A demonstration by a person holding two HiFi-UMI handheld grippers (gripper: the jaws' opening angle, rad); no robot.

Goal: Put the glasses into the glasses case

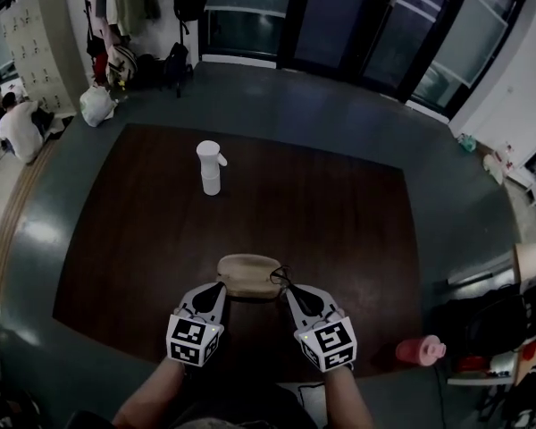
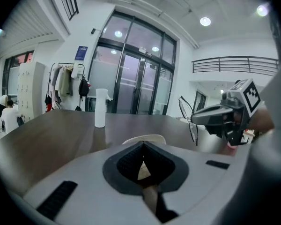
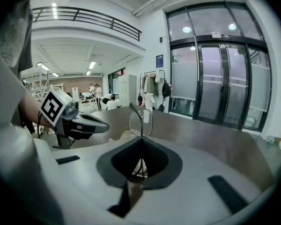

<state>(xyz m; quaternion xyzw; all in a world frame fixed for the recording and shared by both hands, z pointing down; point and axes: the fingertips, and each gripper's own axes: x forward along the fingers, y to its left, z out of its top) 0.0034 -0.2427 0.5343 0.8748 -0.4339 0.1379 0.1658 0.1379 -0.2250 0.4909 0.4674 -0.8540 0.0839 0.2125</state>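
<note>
On the far left part of the dark tabletop (image 1: 339, 222) a white spray bottle (image 1: 210, 168) stands upright, well apart from the other things. Near the front edge, the left gripper (image 1: 219, 287) reaches to the left end of the tan glasses case (image 1: 246, 273). In the left gripper view its jaws are pressed together at the tips, and the pale edge of the case shows in the small gap between them, so it is clamped on the case. The case lies flat on the tabletop, between the two grippers. Just at its right end are the glasses (image 1: 280, 279), which are not inside the case. The right gripper (image 1: 288, 290) holds them: in the right gripper view its jaws are closed on the thin frame, and one lens (image 3: 141, 121) stands upright above the tips. Far to the right, beyond the tabletop's edge, there is a pink bottle (image 1: 420, 349).
</note>
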